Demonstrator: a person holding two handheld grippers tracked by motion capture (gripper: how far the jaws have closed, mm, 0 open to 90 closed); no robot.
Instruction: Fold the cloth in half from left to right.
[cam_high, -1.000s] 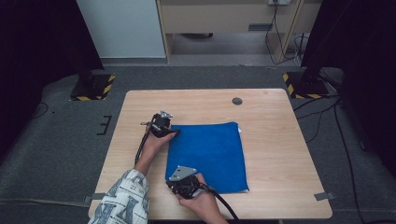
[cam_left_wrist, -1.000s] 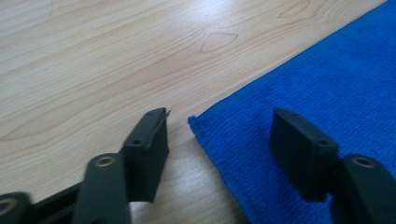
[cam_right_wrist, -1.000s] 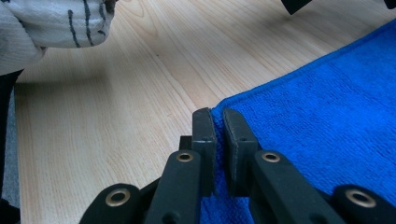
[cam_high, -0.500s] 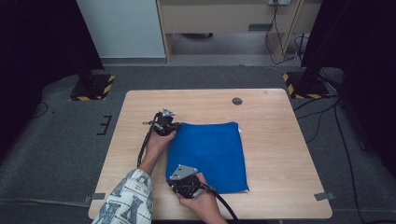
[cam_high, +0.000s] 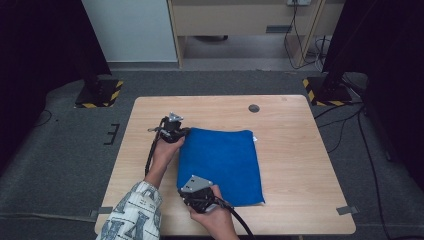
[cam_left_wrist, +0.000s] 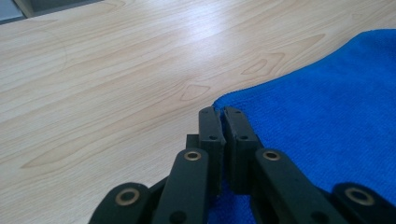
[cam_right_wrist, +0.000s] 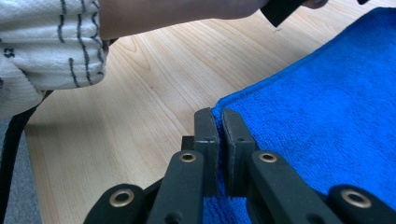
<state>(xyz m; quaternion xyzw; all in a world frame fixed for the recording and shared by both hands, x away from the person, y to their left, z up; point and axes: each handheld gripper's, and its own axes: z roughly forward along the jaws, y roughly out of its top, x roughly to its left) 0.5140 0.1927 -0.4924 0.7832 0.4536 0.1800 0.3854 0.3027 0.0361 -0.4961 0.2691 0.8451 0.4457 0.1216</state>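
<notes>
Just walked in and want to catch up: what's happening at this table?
A person holds a pair of tongs in each hand at a blue cloth lying flat on the wooden table. The left tongs pinch its far left corner, the right tongs its near left corner. Both are shut on the cloth's edge.

Blue towel lies flat on table.

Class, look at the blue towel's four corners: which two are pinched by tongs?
The two left-side corners of the blue towel: far-left by the left tongs, near-left by the right tongs. Both right-side corners lie free.
</notes>
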